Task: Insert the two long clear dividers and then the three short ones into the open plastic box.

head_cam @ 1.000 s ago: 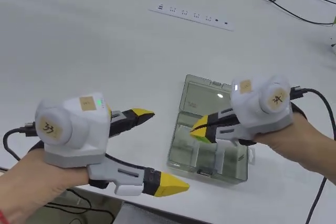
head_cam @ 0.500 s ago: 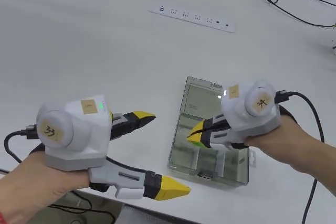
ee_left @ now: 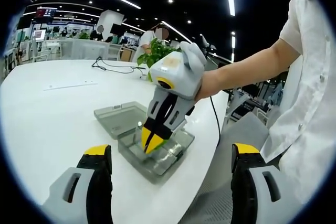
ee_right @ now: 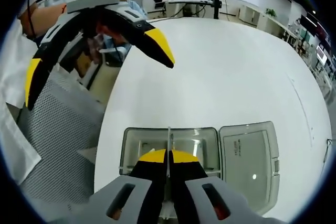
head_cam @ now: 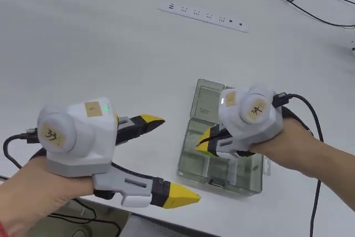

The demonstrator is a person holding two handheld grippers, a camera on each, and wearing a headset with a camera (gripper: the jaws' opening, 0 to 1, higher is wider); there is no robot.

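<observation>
The clear plastic box lies open near the table's front edge, its lid flat on the far side. Clear upright walls show faintly inside it. My right gripper hovers over the box's left half, shut on a thin clear divider that points down into the box. In the left gripper view, the right gripper has its yellow tips down in the box. My left gripper is held open to the left of the box, nothing between its jaws.
A white power strip lies at the back of the white table. Black cables curl at the far right. The table's front edge runs just beyond the box's near side.
My right gripper has moved left and slightly down over the box, still shut on the divider. The left gripper has stayed open in about the same place.
</observation>
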